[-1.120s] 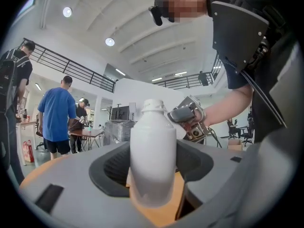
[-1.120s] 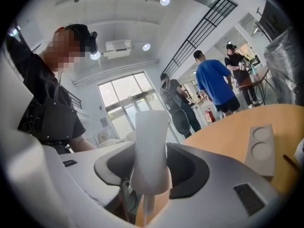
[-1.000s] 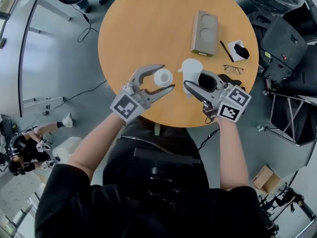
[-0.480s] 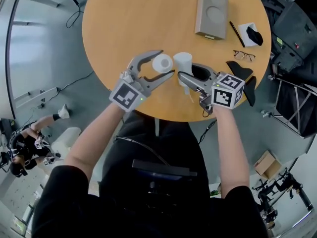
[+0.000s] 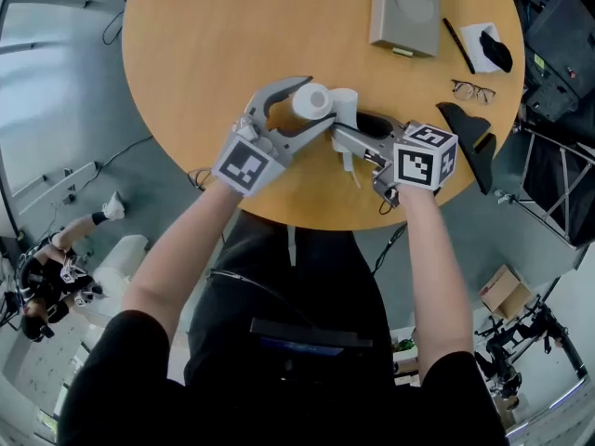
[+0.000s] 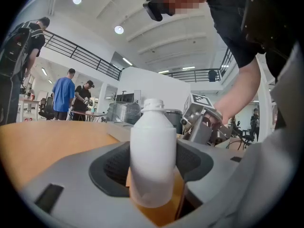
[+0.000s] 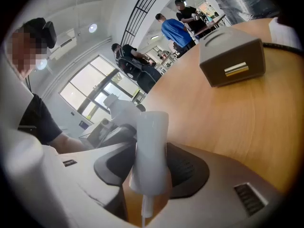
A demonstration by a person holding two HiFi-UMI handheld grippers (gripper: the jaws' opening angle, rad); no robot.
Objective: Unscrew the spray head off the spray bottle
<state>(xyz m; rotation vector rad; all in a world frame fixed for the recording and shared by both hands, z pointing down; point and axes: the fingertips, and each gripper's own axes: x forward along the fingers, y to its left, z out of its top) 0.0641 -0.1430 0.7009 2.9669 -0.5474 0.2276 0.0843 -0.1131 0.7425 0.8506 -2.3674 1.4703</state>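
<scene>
Lowered toward the bench (image 5: 232,45), side by side. Left tool (image 5: 318,102) clamped on spray bottle (image 6: 153,151), neck bare; right tool (image 5: 346,124) clamped on detached spray head (image 7: 151,146), tube dangling. Could bend the tube or topple the bottle if released crooked.

The tube (image 7: 143,215) below the spray head (image 7: 151,146) runs off the view's lower edge.

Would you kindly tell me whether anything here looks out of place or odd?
The spray bottle, clamped in the left tool, has a bare neck; its spray head sits apart in the right tool, dip tube hanging. No spill or damage shows.
</scene>
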